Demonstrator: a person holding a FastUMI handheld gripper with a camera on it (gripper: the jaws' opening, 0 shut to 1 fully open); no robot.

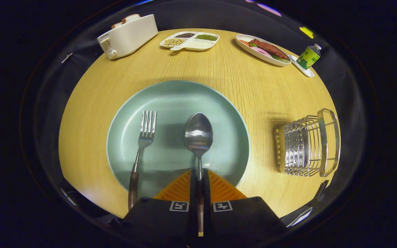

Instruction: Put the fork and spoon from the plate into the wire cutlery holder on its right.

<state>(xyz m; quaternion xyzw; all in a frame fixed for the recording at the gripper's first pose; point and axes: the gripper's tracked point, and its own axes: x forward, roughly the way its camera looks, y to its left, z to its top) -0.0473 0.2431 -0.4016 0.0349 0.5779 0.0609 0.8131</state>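
The gripper (pixel 200 179) pinches the spoon (pixel 199 135) by its handle, bowl over the plate (pixel 171 100). The fork (pixel 142 148) lies left of the spoon. The wire cutlery holder (pixel 307 146) stands right of the plate, nothing between. Beyond the plate: toaster (pixel 128 36), divided tray (pixel 190 40), food dish (pixel 262 50), bottle (pixel 308 56) with unreadable label.

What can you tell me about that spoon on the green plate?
The spoon looks like shiny metal with a dark, wood-like handle. It lies on the pale green plate, bowl facing up and pointing away, beside the fork but apart from it. Its handle runs back between the tool's two fingers, which are closed on it.
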